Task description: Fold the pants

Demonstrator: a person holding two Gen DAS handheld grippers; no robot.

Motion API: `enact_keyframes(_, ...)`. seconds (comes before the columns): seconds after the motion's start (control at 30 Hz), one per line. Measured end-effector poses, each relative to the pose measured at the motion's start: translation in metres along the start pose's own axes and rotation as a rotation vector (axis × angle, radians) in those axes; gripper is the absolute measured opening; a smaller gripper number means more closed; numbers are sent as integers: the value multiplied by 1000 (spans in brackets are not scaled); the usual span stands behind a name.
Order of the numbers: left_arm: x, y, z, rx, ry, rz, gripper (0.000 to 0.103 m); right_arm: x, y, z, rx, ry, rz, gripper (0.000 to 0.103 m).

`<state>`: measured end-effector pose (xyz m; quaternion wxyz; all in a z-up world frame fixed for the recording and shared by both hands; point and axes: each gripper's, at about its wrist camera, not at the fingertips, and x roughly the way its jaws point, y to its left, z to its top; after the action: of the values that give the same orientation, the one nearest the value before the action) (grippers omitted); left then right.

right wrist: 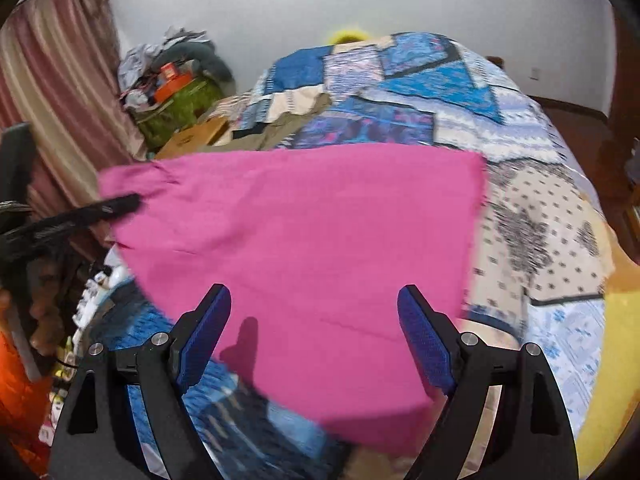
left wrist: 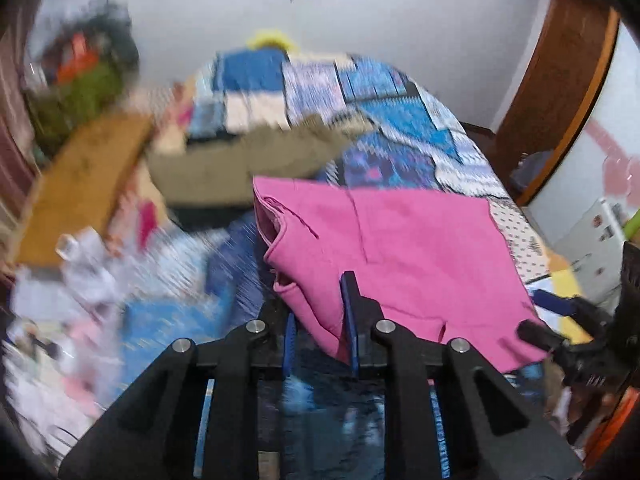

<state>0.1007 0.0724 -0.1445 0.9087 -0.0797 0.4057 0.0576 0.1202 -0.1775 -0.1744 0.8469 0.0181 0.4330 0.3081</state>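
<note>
Pink pants (right wrist: 304, 248) lie spread on the bed's patchwork quilt (right wrist: 540, 216), folded flat, w/ one edge lifted on the left side.

Left tongs (left wrist: 320, 320): blue pads nearly pressed together, pinching the near edge of the pants. Fabric runs between the fingers and drapes off ahead and to the right of them. Waistband/pocket opening shows just ahead-left of the tips. Left view is motion-blurred, esp. the clutter at left.

Right tongs (right wrist: 316, 332): spread wide, nothing gripped. Pants sit between and ahead of the two fingers; can't tell if the pads touch the cloth.

An olive garment (right wrist: 288, 128) lies on the quilt well beyond the pants. A cardboard box (right wrist: 192, 136) sits ahead-left, off the bed edge, near a pile of bags and a pink curtain (right wrist: 60, 92).
</note>
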Motion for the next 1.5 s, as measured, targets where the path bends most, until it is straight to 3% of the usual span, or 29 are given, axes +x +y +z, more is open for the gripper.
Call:
enact_keyframes(0.17, -34, -7, 6, 110, -132, 107, 19, 1, -20, -13, 26, 30, -80, 83)
enact_keyframes(0.4, -36, -50, 16, 217, -177, 29, 18, 4, -27, -19, 28, 41, -70, 84)
enact_keyframes(0.6, -28, -87, 28, 245, -114, -157, 17, 4, -27, -20, 31, 36, -61, 85)
enact_keyframes(0.7, -12, -100, 34, 228, -28, -266, 16, 4, -28, -21, 32, 33, -57, 85)
enact_keyframes(0.9, 8, -120, 31, 203, 86, -369, 15, 5, -29, -21, 33, 33, -48, 85)
enact_keyframes(1.1, 20, -128, 25, 216, 158, -426, 16, 5, -31, -21, 35, 31, -39, 85)
enact_keyframes(1.13, 20, -128, 23, 222, 162, -429, 18, 5, -31, -21, 35, 30, -38, 85)
enact_keyframes(1.23, 19, -132, 22, 239, 173, -443, 35, 5, -32, -21, 38, 29, -36, 85)
enact_keyframes(1.3, 13, -130, 25, 243, 139, -424, 55, 5, -33, -21, 40, 29, -34, 85)
enact_keyframes(1.4, 9, -122, 35, 250, 91, -379, 61, 5, -34, -21, 45, 25, -36, 85)
enact_keyframes(1.5, 16, -112, 50, 267, 58, -277, 69, 4, -36, -21, 53, 30, -34, 84)
